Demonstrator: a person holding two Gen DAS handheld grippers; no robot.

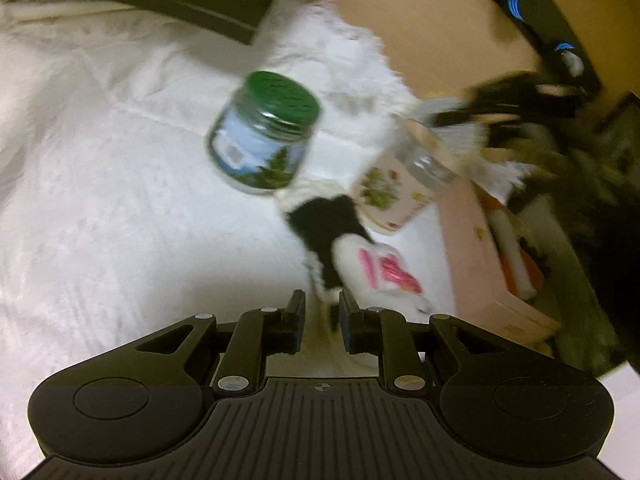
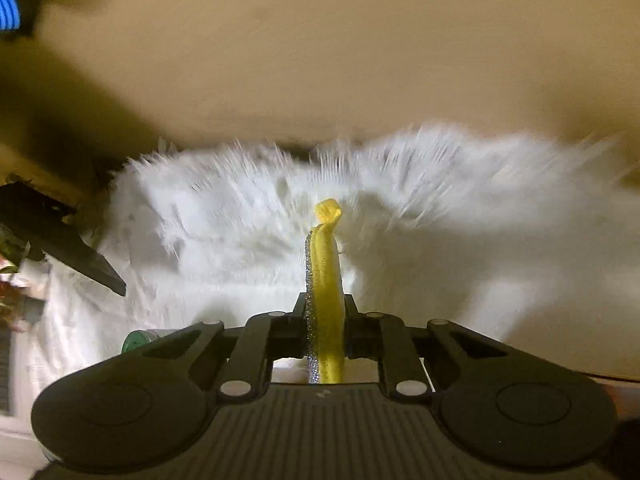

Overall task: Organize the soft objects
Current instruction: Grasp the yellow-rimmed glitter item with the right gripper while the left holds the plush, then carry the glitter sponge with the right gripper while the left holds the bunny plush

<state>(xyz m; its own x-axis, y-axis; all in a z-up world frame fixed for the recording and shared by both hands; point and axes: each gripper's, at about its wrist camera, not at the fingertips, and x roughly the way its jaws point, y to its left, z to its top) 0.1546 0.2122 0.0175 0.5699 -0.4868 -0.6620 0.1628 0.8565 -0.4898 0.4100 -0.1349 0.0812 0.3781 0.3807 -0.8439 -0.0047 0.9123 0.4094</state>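
Observation:
In the left wrist view my left gripper (image 1: 321, 312) is nearly closed on the edge of a black and white plush toy (image 1: 328, 236) with a white paw and pink marks (image 1: 384, 272), lying on the white bedspread (image 1: 100, 208). In the right wrist view my right gripper (image 2: 325, 312) is shut on a yellow cloth strip with a silver beaded edge (image 2: 326, 280), which stands up between the jaws. A fluffy white pillow (image 2: 280, 220) lies ahead of it. The frames are motion-blurred.
A glass jar with a green lid (image 1: 266, 132) and a floral cup (image 1: 390, 192) sit on the bed. A pink box (image 1: 492, 252) with items stands at the right. The other gripper (image 2: 60, 236) shows at the left. The beige wall (image 2: 320, 60) is behind.

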